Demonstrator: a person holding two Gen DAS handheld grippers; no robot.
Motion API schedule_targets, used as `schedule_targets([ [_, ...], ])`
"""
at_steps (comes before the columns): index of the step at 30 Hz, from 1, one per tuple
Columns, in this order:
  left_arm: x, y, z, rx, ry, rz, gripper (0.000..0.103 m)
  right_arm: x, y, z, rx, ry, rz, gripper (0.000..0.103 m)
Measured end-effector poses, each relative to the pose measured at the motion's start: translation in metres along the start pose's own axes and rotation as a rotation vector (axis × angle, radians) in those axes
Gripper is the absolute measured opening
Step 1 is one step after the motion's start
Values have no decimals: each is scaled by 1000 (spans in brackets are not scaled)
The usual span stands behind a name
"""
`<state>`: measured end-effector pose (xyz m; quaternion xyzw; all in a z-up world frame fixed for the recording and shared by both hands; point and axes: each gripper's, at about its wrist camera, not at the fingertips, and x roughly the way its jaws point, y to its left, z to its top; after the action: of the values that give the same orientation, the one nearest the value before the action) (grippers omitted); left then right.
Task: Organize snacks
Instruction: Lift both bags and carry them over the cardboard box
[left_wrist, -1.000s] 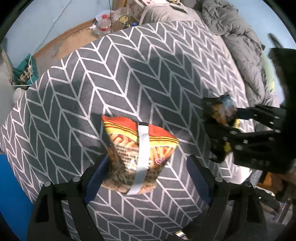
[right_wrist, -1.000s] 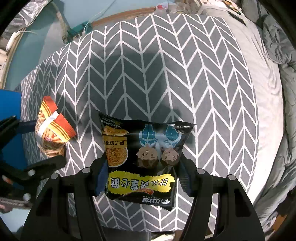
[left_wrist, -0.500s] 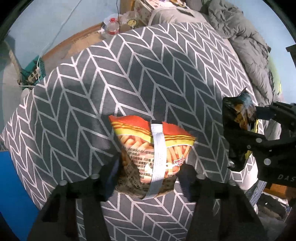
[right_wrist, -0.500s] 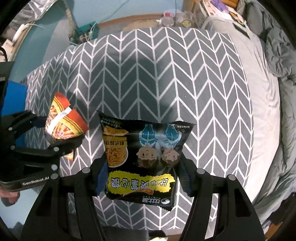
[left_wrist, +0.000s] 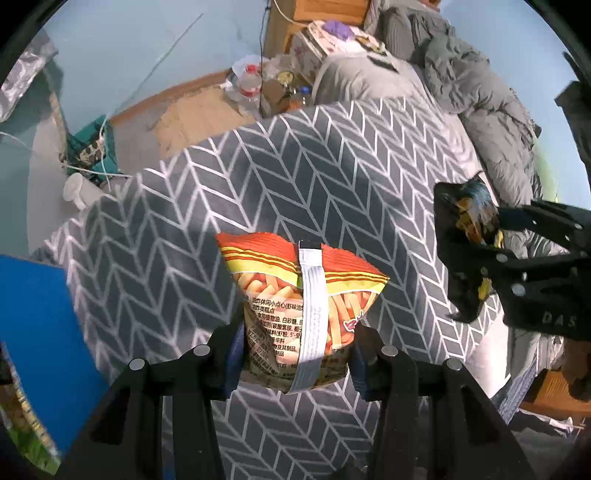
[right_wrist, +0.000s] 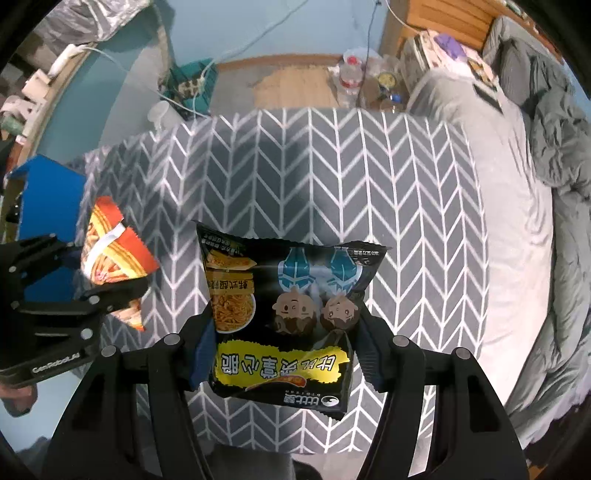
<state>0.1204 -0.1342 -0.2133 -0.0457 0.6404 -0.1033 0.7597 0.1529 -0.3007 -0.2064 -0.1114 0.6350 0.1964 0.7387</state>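
Note:
An orange snack bag (left_wrist: 295, 314) with a white seam strip hangs above the grey chevron cloth (left_wrist: 295, 184). My left gripper (left_wrist: 295, 350) is shut on its lower half, the jaws still closing, blue pads pressing both sides. A black noodle-snack bag (right_wrist: 284, 314) with two cartoon figures is held off the cloth by my right gripper (right_wrist: 284, 354), pads on its two edges. In the right wrist view the orange bag (right_wrist: 110, 258) and left gripper (right_wrist: 107, 277) show at the left. In the left wrist view the black bag (left_wrist: 469, 221) shows at the right.
A blue box (left_wrist: 33, 332) stands at the cloth's left edge. Grey bedding (right_wrist: 535, 184) lies to the right. On the floor beyond are a teal crate (right_wrist: 192, 85) with cables, bottles (left_wrist: 247, 85) and a white cup (left_wrist: 75, 192).
My left gripper closed on the orange bag and lifted it off the cloth. My right gripper rose with the black bag; more floor and room show in both views.

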Motion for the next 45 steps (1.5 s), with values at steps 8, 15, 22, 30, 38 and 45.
schedule_targets([
  [8, -48, 3, -11, -1, -71, 23, 48, -32, 24, 12, -60, -58, 4, 64],
  [15, -83, 17, -19, -47, -119, 41, 48, -53, 49, 17, -102, -96, 24, 64],
  [22, -112, 35, -32, -106, -164, 35, 48, -66, 75, 20, -151, -117, 45, 64],
  [30, -139, 57, -54, -183, -207, 32, 48, -74, 117, 25, -236, -130, 74, 64],
  [38, -157, 82, -83, -275, -238, 40, 48, -81, 165, 30, -324, -144, 127, 64],
  [45, -177, 109, -113, -373, -276, 50, 48, -81, 209, 32, -417, -136, 168, 64],
])
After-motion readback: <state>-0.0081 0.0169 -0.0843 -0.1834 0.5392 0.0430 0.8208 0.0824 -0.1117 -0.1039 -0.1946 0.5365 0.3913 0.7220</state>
